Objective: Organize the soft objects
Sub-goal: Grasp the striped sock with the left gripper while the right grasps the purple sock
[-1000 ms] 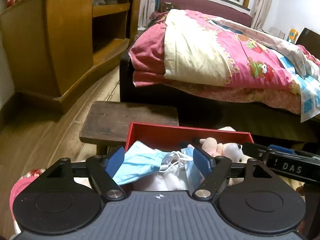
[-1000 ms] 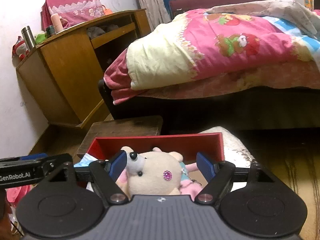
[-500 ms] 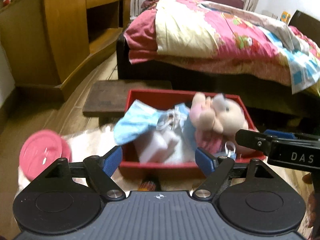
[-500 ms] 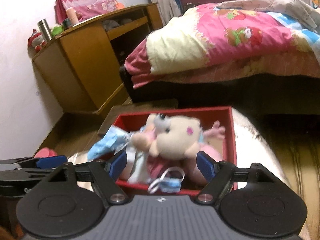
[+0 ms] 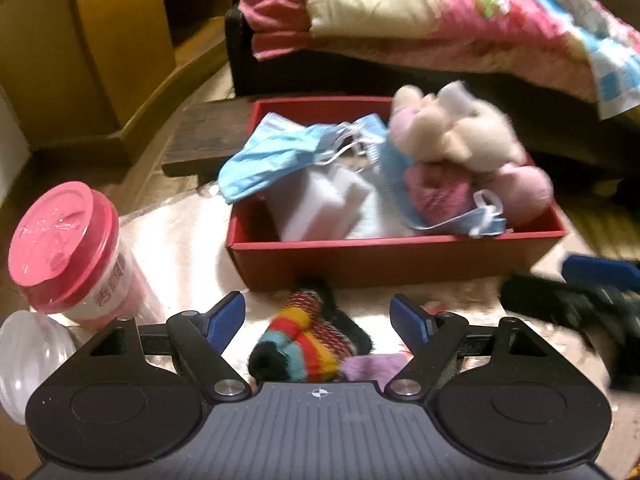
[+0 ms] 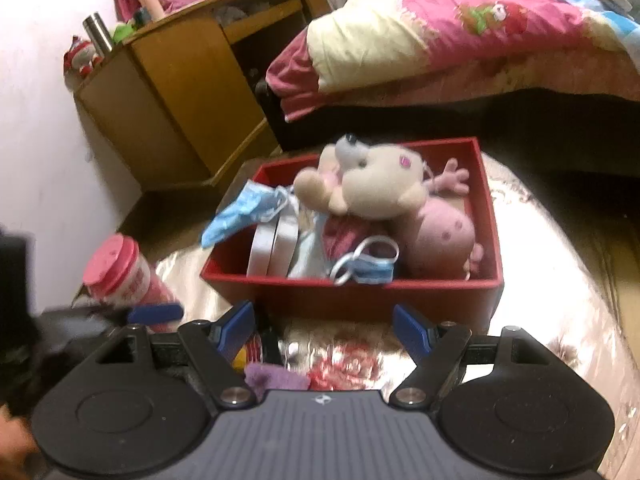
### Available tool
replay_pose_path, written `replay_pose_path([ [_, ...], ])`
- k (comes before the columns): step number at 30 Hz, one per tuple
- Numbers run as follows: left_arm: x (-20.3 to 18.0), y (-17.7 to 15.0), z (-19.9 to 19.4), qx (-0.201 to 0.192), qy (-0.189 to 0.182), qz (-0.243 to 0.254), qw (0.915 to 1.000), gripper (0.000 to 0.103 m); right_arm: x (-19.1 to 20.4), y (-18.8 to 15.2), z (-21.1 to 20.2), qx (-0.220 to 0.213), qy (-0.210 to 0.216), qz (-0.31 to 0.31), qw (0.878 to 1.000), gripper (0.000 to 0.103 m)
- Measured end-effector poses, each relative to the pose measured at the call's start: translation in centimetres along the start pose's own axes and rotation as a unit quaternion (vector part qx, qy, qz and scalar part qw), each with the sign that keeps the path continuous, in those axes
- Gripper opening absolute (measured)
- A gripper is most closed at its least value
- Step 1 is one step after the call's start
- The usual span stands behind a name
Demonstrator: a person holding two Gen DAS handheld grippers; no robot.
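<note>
A red box (image 5: 384, 260) (image 6: 360, 292) stands on a shiny cloth. In it lie a beige and pink plush toy (image 5: 460, 140) (image 6: 376, 188), blue face masks (image 5: 276, 156) (image 6: 244, 208) and white pads (image 5: 320, 196). A striped knitted sock (image 5: 304, 340) and a purple cloth (image 5: 372, 368) (image 6: 272, 376) lie in front of the box. My left gripper (image 5: 318, 316) is open above the sock. My right gripper (image 6: 324, 326) is open and empty, just in front of the box.
A pink-lidded jar (image 5: 68, 248) (image 6: 120, 272) and a clear round container (image 5: 28, 352) stand left of the box. A bed with a pink quilt (image 5: 440, 12) lies behind, a wooden cabinet (image 6: 180, 80) at the left, a low wooden stool (image 5: 204, 136) behind the box.
Both grippers have pulled back and up from the box. The plush toy and masks stay in the box. The sock, jar and cloth have come into view.
</note>
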State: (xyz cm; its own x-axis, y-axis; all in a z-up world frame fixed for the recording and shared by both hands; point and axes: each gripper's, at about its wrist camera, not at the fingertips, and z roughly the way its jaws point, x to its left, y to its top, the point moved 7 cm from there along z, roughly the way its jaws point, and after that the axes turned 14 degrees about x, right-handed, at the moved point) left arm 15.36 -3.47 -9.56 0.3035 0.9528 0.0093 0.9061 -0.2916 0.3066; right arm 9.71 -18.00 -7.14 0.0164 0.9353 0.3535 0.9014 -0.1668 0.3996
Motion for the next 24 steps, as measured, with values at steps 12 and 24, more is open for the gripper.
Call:
replay_pose_path([
  [12, 0.3, -0.7, 4.4, 0.068, 0.006, -0.005, 0.9977, 0.053, -1.3, -2.4, 2.0, 0.063, 0.006, 0.001, 0.998, 0.054],
  [24, -0.7, -1.0, 3.3, 0.067, -0.027, 0.001, 0.9974, 0.012, 1.2, -5.2, 5.1, 0.128, 0.004, -0.059, 0.99, 0.054],
])
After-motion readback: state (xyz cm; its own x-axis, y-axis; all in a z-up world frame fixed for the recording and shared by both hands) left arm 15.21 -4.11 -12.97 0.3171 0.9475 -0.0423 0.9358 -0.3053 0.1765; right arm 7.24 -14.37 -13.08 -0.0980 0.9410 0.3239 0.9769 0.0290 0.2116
